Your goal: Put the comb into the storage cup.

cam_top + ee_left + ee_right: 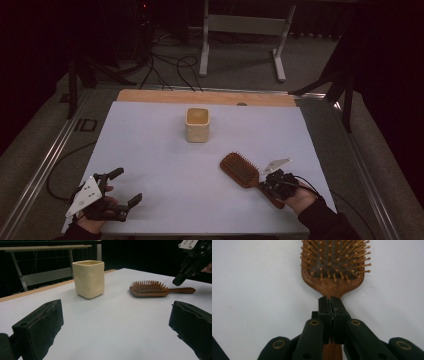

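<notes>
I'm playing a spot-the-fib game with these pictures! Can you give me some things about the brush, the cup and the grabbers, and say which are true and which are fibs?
1. The right gripper is shut on the hairbrush handle. True.
2. The hairbrush lies bristles down. False: its bristles point up.
3. The left gripper is open with nothing between its jaws. True.
4. The cream cup lies tipped over. False: it stands upright on the white table.
5. The hairbrush sits inside the cup. False: it lies on the table, apart from the cup.

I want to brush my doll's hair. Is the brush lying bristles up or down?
Up. The hairbrush lies flat on the table, bristles pointing upward.
</notes>
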Tool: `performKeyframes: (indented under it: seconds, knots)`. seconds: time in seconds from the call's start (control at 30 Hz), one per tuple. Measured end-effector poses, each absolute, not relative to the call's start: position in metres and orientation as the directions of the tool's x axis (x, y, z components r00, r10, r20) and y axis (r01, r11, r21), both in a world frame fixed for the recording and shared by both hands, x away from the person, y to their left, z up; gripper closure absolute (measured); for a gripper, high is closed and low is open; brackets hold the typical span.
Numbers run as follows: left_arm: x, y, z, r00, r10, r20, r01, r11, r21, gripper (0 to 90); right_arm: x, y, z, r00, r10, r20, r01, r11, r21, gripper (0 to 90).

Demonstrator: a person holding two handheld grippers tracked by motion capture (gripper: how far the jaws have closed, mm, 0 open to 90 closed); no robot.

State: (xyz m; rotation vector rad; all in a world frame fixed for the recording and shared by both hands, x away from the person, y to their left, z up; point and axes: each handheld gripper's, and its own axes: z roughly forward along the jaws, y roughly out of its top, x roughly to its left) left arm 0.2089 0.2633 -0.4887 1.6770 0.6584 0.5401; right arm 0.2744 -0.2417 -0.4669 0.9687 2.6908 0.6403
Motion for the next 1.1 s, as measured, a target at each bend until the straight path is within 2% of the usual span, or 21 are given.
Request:
performKeyframes:
  seconds: [0.13,0.17,0.27,0.47,0.6,0.73,0.83,0.9,1.1]
  knots:
    - [0.209,0.263,-0.489,0.732,0.681,0.001,0.134,-0.145,0.98,0.1,0.278,-0.242,-0.467,-0.769,0.637,-0.041,0.558,0.702,0.443,77.1]
    - [0.209,0.263,-0.489,0.732,0.681,0.001,0.134,-0.145,0.98,0.1,0.278,-0.242,-0.467,-0.769,0.637,-0.041,0.558,0.702,0.443,77.1]
    - [0.209,0.263,-0.489,0.732,0.681,0.0,0.135,-0.144,0.98,0.1,0.281,-0.24,-0.468,-0.777,0.629,-0.021,0.563,0.71,0.423,60.1]
    - [0.209,0.264,-0.489,0.732,0.681,0.0,0.134,-0.143,0.981,0.1,0.286,-0.24,-0.469,-0.776,0.63,0.002,0.58,0.714,0.392,40.8]
    - [0.209,0.264,-0.489,0.732,0.681,-0.002,0.135,-0.143,0.98,0.1,0.288,-0.239,-0.469,-0.782,0.623,0.009,0.58,0.723,0.376,34.0]
    - [0.209,0.264,-0.489,0.733,0.681,-0.005,0.136,-0.139,0.981,0.1,0.292,-0.237,-0.472,-0.783,0.621,0.029,0.591,0.731,0.341,18.1]
    - [0.209,0.264,-0.489,0.733,0.68,-0.007,0.137,-0.138,0.981,0.1,0.294,-0.236,-0.474,-0.783,0.621,0.033,0.596,0.736,0.322,13.4]
    - [0.209,0.264,-0.489,0.734,0.679,-0.009,0.139,-0.137,0.981,0.1,0.296,-0.236,-0.474,-0.777,0.629,0.031,0.603,0.73,0.32,13.6]
    - [0.209,0.264,-0.489,0.733,0.68,-0.013,0.139,-0.132,0.982,0.1,0.299,-0.232,-0.475,-0.793,0.609,0.024,0.588,0.753,0.297,23.5]
